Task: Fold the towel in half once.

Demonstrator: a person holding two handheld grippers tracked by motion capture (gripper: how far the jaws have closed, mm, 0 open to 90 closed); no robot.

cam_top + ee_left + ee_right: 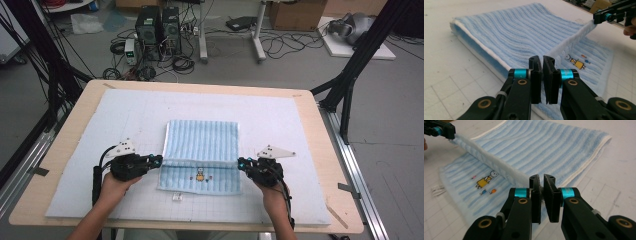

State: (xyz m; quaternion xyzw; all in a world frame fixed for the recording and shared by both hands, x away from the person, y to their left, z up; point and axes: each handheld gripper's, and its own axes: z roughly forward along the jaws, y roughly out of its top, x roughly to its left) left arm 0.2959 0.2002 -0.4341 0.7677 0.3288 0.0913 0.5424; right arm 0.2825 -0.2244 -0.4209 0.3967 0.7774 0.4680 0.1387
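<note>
High view: a pale wooden table (60,165) is covered by a light blue-white gridded mat (280,115), and near the middle of the mat lies a light blue striped towel (202,142), partly folded. The far part of the towel lies doubled over, while a single layer nearest the person shows a small embroidered figure (200,176) in yellow. A person's two forearms enter from the bottom edge. The left gripper (159,160) sits at the towel's left side and the right gripper (241,162) at its right side, each at one end of a raised fold edge that runs across the towel between them. In the left gripper view, the two black jaws are closed almost together, pinching the white-edged fold of the towel (506,32), which stretches away, lifted off the lower layer, to the other gripper (605,17) at the upper right. In the right gripper view, the jaws are likewise clamped nearly shut on the same fold of towel (544,147), which runs off to the other gripper (451,133) at the upper left. A small white tag (177,197) lies on the mat just below the towel's near edge. Cables and computer boxes (157,25) stand on the floor beyond the table.
</note>
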